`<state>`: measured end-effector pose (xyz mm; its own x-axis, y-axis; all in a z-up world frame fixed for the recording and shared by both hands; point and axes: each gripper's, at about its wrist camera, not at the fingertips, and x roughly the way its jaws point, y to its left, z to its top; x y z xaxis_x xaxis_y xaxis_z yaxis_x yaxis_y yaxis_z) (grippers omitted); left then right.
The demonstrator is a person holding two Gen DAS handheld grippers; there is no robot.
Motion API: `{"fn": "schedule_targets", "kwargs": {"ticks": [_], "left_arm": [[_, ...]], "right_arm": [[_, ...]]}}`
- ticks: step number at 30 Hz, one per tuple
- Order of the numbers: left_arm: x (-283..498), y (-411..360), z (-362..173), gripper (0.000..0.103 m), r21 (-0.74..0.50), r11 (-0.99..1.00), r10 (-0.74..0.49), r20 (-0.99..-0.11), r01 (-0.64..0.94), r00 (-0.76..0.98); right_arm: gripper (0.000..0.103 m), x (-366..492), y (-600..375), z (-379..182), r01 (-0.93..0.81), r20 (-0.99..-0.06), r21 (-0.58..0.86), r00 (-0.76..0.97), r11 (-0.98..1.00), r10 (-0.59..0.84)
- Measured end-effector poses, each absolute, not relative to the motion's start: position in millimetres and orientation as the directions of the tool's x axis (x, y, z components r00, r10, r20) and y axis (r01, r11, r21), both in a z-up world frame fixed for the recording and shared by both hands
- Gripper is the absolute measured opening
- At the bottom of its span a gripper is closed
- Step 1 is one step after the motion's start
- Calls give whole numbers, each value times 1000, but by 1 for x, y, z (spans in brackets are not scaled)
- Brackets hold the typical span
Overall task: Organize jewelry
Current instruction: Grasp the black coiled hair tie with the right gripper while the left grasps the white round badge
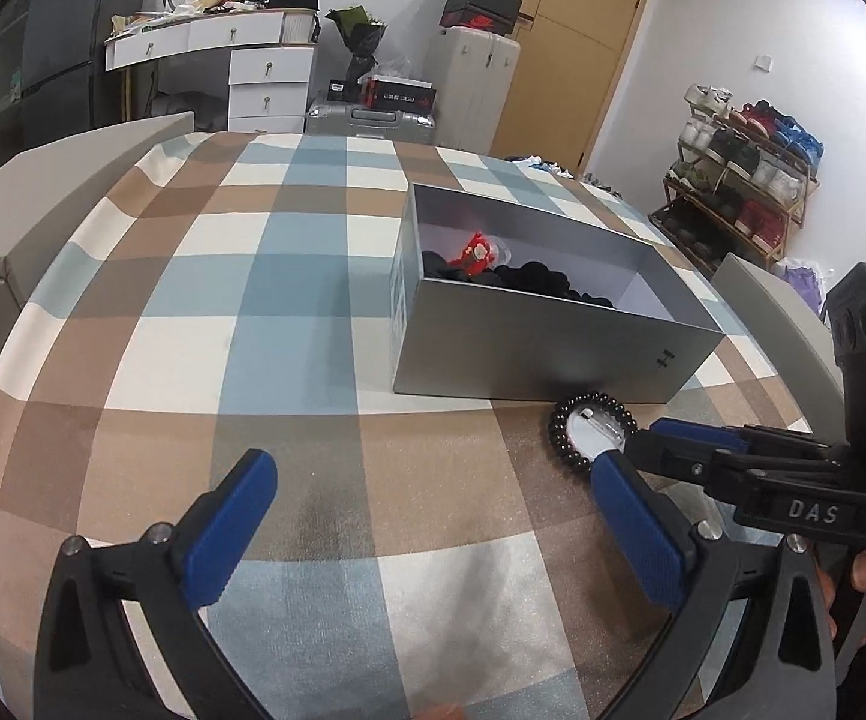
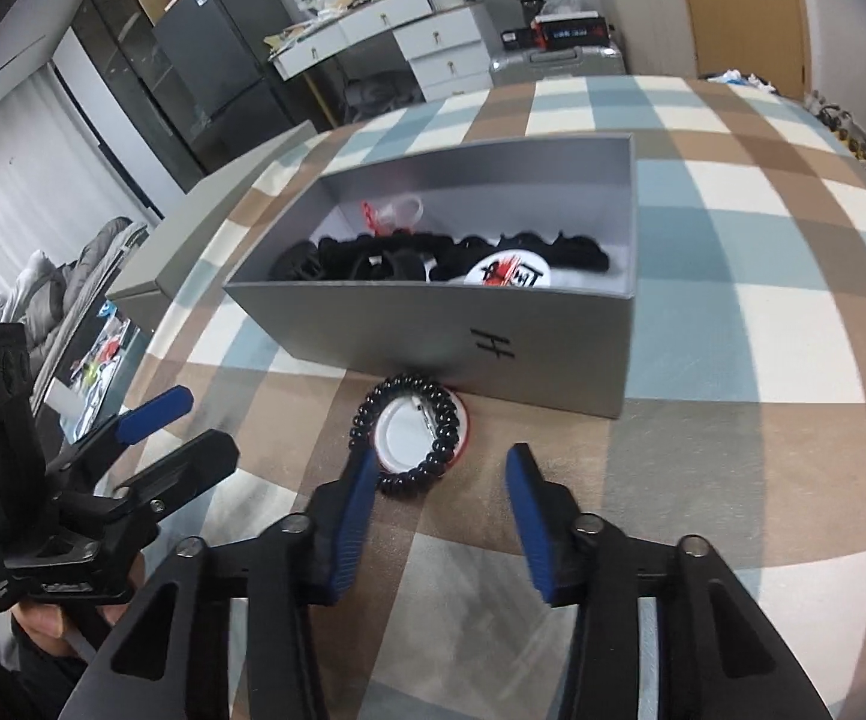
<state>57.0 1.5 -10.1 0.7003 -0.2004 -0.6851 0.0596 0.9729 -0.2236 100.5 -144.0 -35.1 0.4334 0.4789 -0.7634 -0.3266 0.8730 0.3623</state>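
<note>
One grey box (image 2: pixel 433 324), one black bead bracelet (image 2: pixel 409 435), two round badges: one under the bracelet (image 2: pixel 400 435), one inside the box (image 2: pixel 508 273); two grippers

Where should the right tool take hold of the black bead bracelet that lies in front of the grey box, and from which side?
Grip the near arc of the bead bracelet, coming down from above. It lies flat, partly draped over a round badge, so only the strand is thin enough to pinch. The box wall blocks its far side. The open right tool already stands at this near side.

Home bedroom: shoe rack (image 1: pixel 739 180), dresser (image 1: pixel 253 60), fridge (image 2: pixel 223 60).
</note>
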Motion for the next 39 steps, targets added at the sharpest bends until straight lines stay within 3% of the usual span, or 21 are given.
{"fn": "schedule_targets", "kwargs": {"ticks": [3, 6, 10, 14, 20, 23, 31, 34, 36, 39], "left_arm": [[52, 5, -9, 102, -227, 973, -186, -673, 39, 716], [49, 10, -9, 102, -250, 968, -198, -663, 35, 722], [50, 13, -11, 102, -271, 962, -202, -666, 19, 718], [51, 14, -12, 102, -284, 959, -210, -667, 16, 715], [54, 0, -15, 102, -208, 978, -153, -712, 2, 686], [54, -16, -11, 102, -151, 988, -138, -712, 42, 689], [69, -53, -15, 101, -138, 979, -203, -760, 152, 617], [73, -64, -16, 93, -105, 973, -212, -769, 207, 603], [75, -72, -21, 74, -56, 970, -188, -788, 235, 587], [75, -77, -22, 64, -9, 969, -156, -798, 247, 582]], "right_arm": [[16, 105, -142, -37, -326, -760, 378, 426, 867, 491], [9, 107, -140, -38, -322, -762, 379, 423, 868, 490], [8, 100, -136, -35, -339, -756, 337, 458, 878, 467], [8, 90, -145, -25, -345, -702, 385, 493, 856, 515], [8, 73, -171, -5, -339, -627, 390, 583, 856, 517], [9, 71, -188, 1, -309, -596, 410, 621, 858, 509], [9, 78, -220, -2, -282, -562, 533, 587, 798, 583], [9, 79, -226, -2, -286, -559, 544, 576, 788, 596], [9, 79, -230, -2, -294, -546, 550, 582, 781, 603], [9, 81, -238, -9, -266, -538, 587, 578, 765, 614]]}}
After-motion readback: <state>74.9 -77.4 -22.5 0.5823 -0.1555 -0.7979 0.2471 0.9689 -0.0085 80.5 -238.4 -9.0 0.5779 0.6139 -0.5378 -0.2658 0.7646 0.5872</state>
